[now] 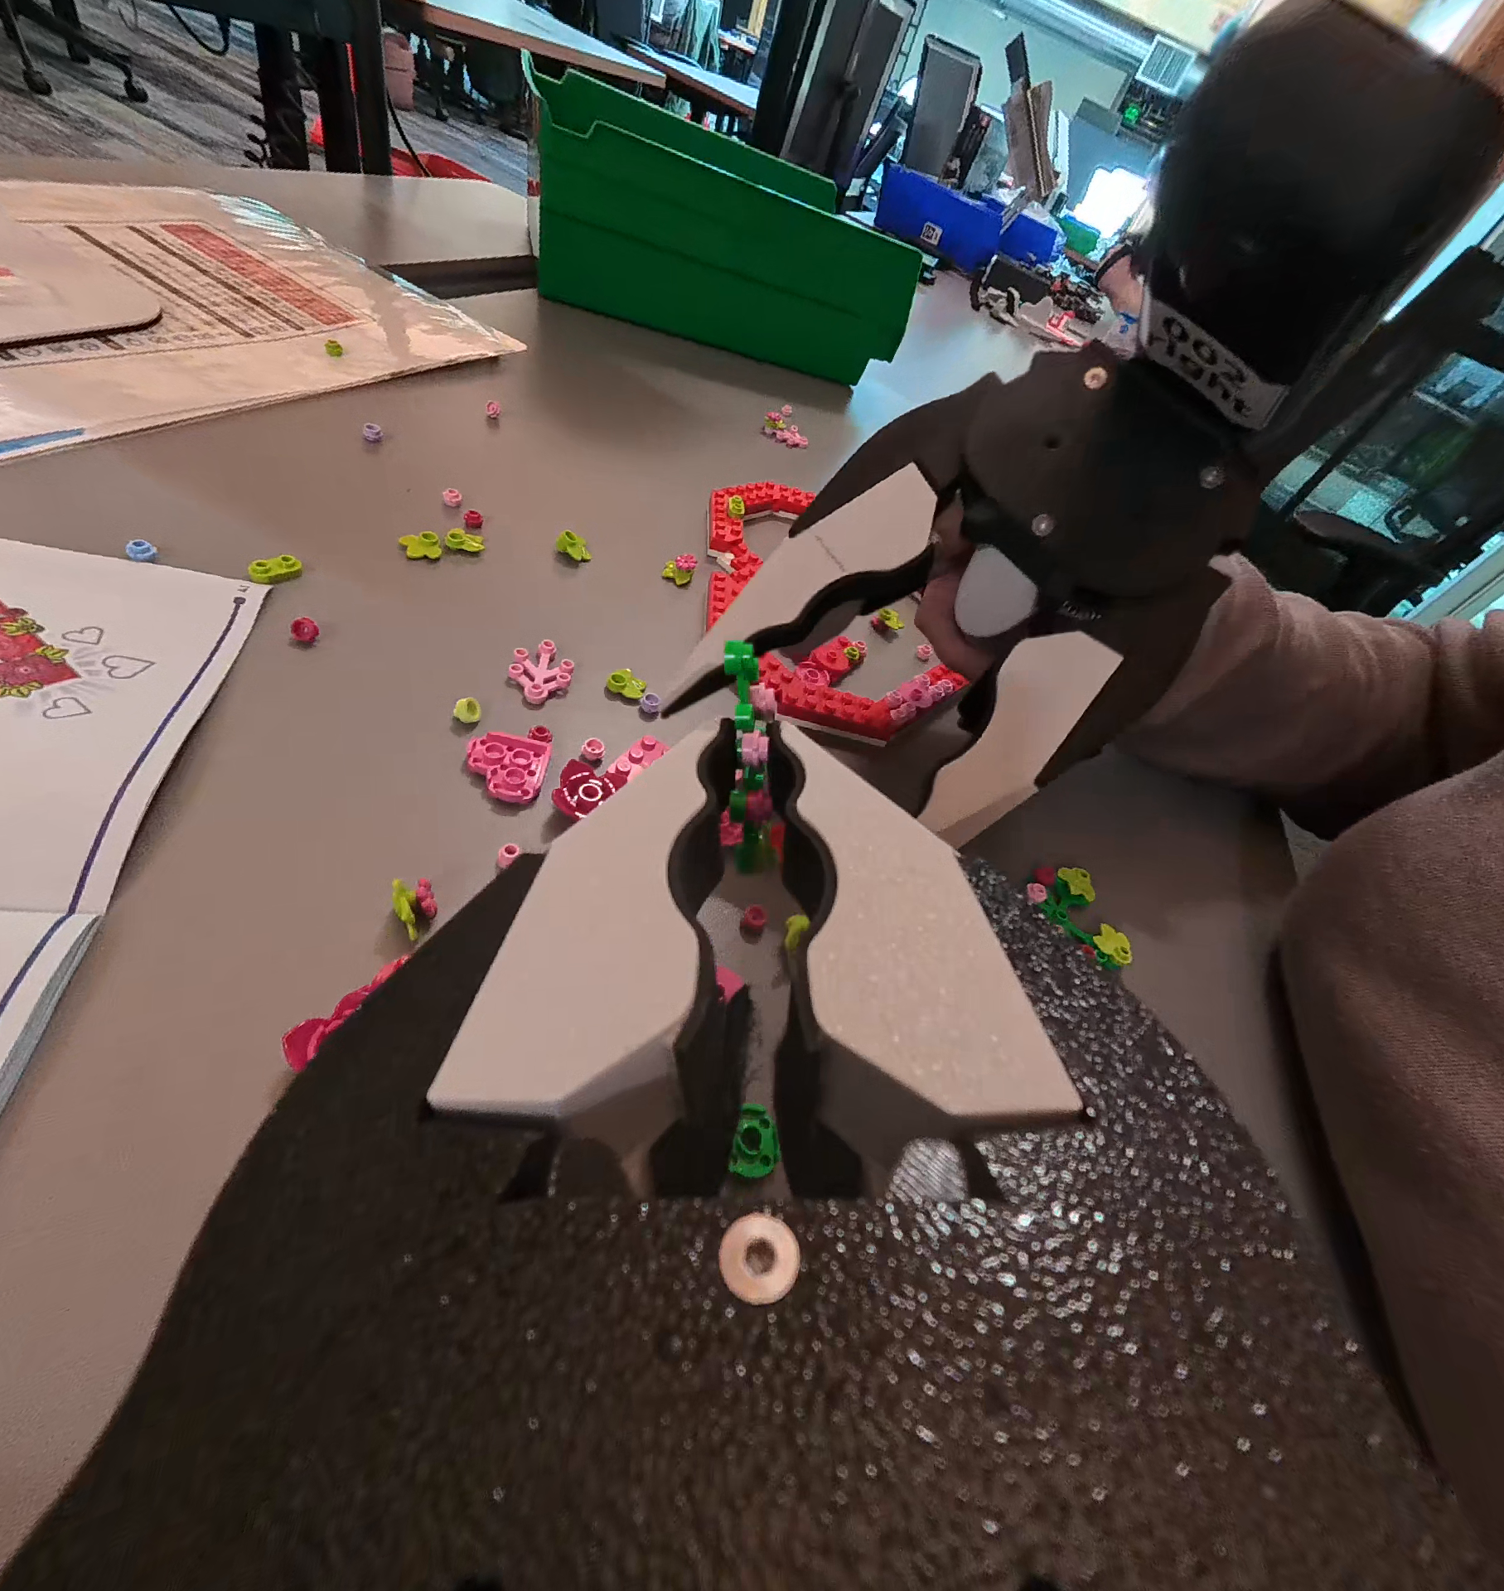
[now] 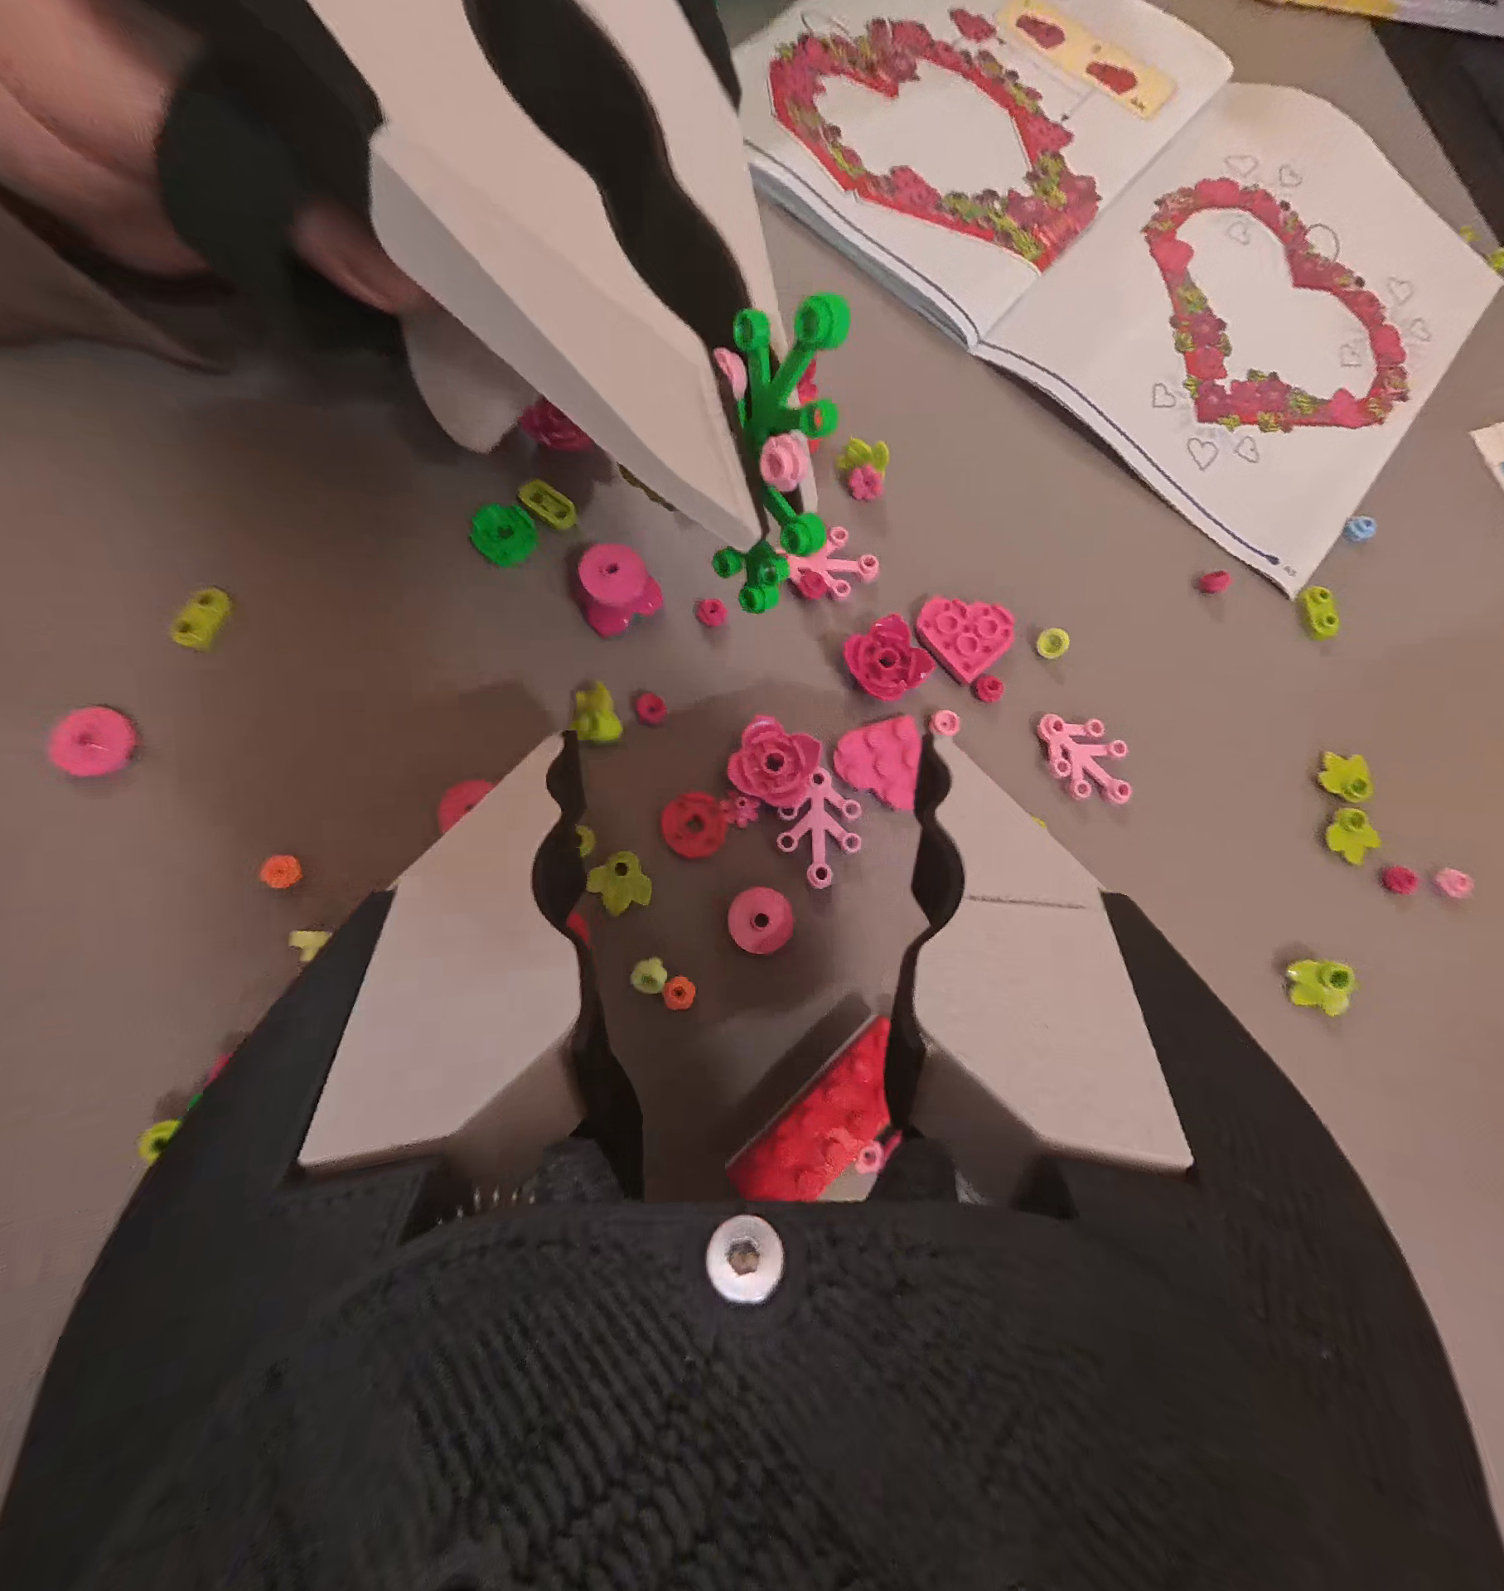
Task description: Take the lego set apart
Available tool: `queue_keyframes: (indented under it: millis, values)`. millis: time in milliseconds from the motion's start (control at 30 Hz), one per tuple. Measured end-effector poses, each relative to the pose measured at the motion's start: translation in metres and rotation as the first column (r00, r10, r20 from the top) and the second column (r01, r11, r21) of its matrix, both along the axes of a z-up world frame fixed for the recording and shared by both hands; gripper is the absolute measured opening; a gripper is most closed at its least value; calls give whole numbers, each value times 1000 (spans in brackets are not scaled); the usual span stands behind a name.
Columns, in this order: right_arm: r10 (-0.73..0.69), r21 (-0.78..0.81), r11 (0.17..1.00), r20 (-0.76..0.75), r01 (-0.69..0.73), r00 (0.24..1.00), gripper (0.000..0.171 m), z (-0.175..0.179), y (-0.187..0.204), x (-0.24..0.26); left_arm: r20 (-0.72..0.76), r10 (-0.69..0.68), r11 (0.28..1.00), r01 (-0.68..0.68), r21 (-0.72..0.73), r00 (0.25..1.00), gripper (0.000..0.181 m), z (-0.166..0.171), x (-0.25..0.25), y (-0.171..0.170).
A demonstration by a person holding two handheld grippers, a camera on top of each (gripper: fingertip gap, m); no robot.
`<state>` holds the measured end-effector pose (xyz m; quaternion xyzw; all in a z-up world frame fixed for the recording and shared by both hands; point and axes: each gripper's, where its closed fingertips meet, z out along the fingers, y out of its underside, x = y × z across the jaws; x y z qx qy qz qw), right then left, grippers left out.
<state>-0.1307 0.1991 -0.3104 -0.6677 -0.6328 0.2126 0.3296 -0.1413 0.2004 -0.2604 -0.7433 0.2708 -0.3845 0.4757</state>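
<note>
Two grey-fingered, black-bodied grippers work over a matte grey table [image 2: 214,482] strewn with small glossy plastic bricks. Largest of these is the red studded heart-shaped frame [image 1: 826,697], lying flat beneath the right gripper [image 1: 679,702]. An open paper instruction booklet [image 2: 1230,284] with printed heart pictures lies beyond the loose pieces. The left gripper [image 1: 752,745] is clamped on a thin green branching stem [image 2: 778,405] dotted with round pink flower studs, held clear of the table. The right gripper [image 2: 744,749] hangs with its fingers spread apart, holding nothing, above pink roses [image 2: 772,762], a pink heart plate [image 2: 965,635] and lime leaves.
</note>
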Motion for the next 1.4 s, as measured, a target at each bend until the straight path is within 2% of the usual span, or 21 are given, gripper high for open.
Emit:
queue_keyframes:
  millis: [33,67,133,233,300,400,500,567,600,633,667,767,800,867,1000,1100,1167,1200,1267,1300,1400]
  values:
    - [1,30,1000,-5,0,1000,78,2,2,0,-1,-4,1000,4,3,1000,4,0,0,0]
    - [4,46,999,-27,-3,1000,76,6,2,-1,-4,-10,1000,10,8,1000,4,1,0,-1]
    - [30,11,1000,-108,-28,994,62,19,-2,-4,-26,-22,1000,22,21,999,4,1,0,-3]
    - [63,-182,976,-300,-122,952,40,46,-17,-7,-52,-90,995,92,39,995,4,1,6,-11]
    - [69,-290,938,-382,-191,921,34,58,-24,-6,-59,-170,984,173,51,984,4,2,15,-22]
    - [132,-346,894,-401,-284,907,32,59,-38,-3,-122,-260,961,269,68,958,4,-3,27,-37]
    - [164,-363,877,-389,-314,907,20,55,-44,-1,-190,-287,950,305,72,939,4,-11,33,-43]
    - [108,-354,893,-430,-277,896,2,63,-33,-1,-156,-245,959,263,105,957,7,-5,32,-38]
    - [73,-357,897,-461,-260,885,1,69,-28,-1,-115,-214,966,227,127,970,20,4,32,-34]
    - [43,-352,905,-484,-239,874,1,74,-23,-1,-96,-178,971,190,143,979,43,10,29,-29]
    - [14,-337,918,-503,-211,864,1,79,-17,-1,-111,-134,974,151,171,985,48,13,25,-24]
    - [-34,-305,937,-561,-169,827,1,90,-8,0,-194,-10,961,63,269,981,32,15,14,-14]
    - [-36,-291,943,-572,-161,820,1,93,-7,0,-198,22,958,36,283,980,22,17,12,-12]
    - [-29,-256,955,-584,-150,811,1,95,-6,0,-167,50,959,-1,284,985,12,21,9,-9]
    - [-1,-187,973,-582,-133,814,1,96,-6,-2,-105,62,966,-33,257,993,9,23,6,-6]
    - [56,-104,985,-579,-141,813,1,96,-9,-1,-120,44,963,-11,268,992,8,22,7,-8]
    - [90,-88,983,-532,-161,842,29,89,-12,-2,-161,18,957,29,287,987,7,20,11,-11]
    - [113,-92,979,-506,-184,855,31,83,-15,-2,-186,-3,952,60,301,983,7,19,14,-14]
    - [145,-90,974,-466,-210,873,26,74,-19,-3,-240,-32,943,108,313,970,6,14,19,-19]
    - [161,-91,970,-455,-226,876,13,71,-22,-3,-257,-32,941,116,318,966,6,12,21,-19]
    - [139,-87,975,-468,-203,872,4,75,-20,-4,-244,29,929,64,364,969,9,17,18,-15]
